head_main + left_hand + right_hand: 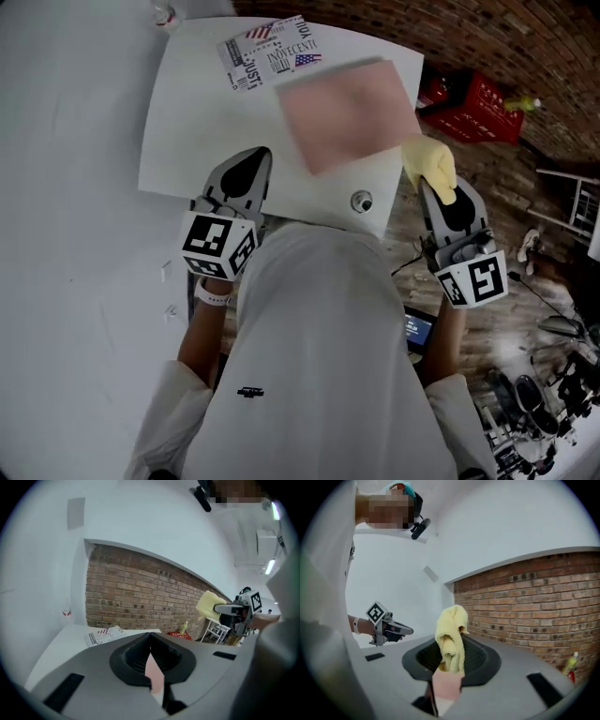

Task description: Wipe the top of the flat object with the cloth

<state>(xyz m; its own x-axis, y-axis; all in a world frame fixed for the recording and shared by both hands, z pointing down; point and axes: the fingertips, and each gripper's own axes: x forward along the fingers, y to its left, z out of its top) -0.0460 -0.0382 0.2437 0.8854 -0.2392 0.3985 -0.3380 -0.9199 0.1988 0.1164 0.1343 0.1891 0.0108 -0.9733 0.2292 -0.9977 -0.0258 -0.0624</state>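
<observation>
The flat pink object (347, 112) lies on the white table (187, 141), towards its right side. My right gripper (439, 187) hovers just off the table's right edge, shut on a bunched yellow cloth (429, 164). In the right gripper view the cloth (451, 637) sticks up from between the jaws of my right gripper (450, 660). My left gripper (251, 161) is over the table's near edge, left of the pink object. It is shut with nothing held, and its jaws meet in the left gripper view (150, 639). The cloth (208, 604) also shows there at the right.
A printed sheet (272, 52) lies at the table's far edge, beside the pink object. A round cable grommet (361, 201) sits near the front right corner. A red crate (473, 108) stands on the floor by the brick wall; a white rack (572, 202) and shoes are to the right.
</observation>
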